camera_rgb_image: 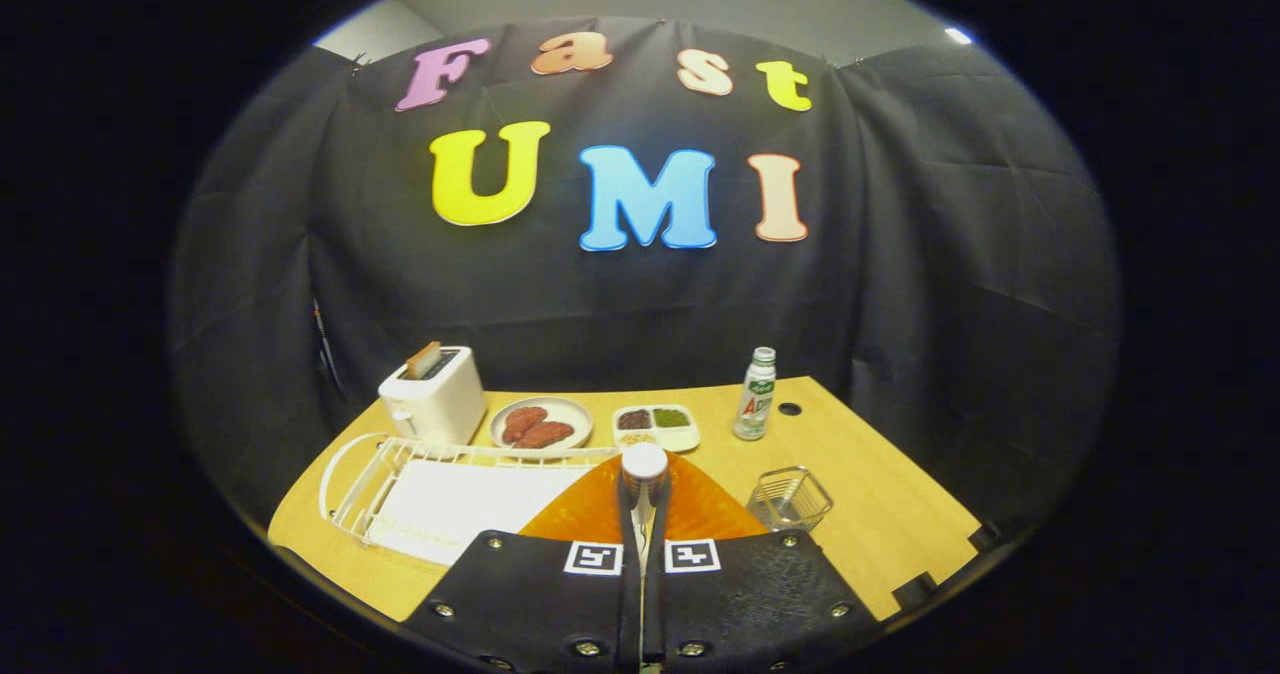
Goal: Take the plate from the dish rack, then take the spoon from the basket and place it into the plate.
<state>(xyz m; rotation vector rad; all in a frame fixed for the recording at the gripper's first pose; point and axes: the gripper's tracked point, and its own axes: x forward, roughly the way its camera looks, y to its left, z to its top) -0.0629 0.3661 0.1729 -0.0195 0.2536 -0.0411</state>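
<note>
Two fingers of our gripper [642, 524] pinch the spoon [644, 484] above the orange plate [600, 514], with the dish rack [400, 484] toward the bench's [880, 494] left edge and the wire basket [790, 499] right of the plate.

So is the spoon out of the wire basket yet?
Out: the hand-held gripper is shut on the spoon, held above the orange plate; the wire basket looks empty.
</note>
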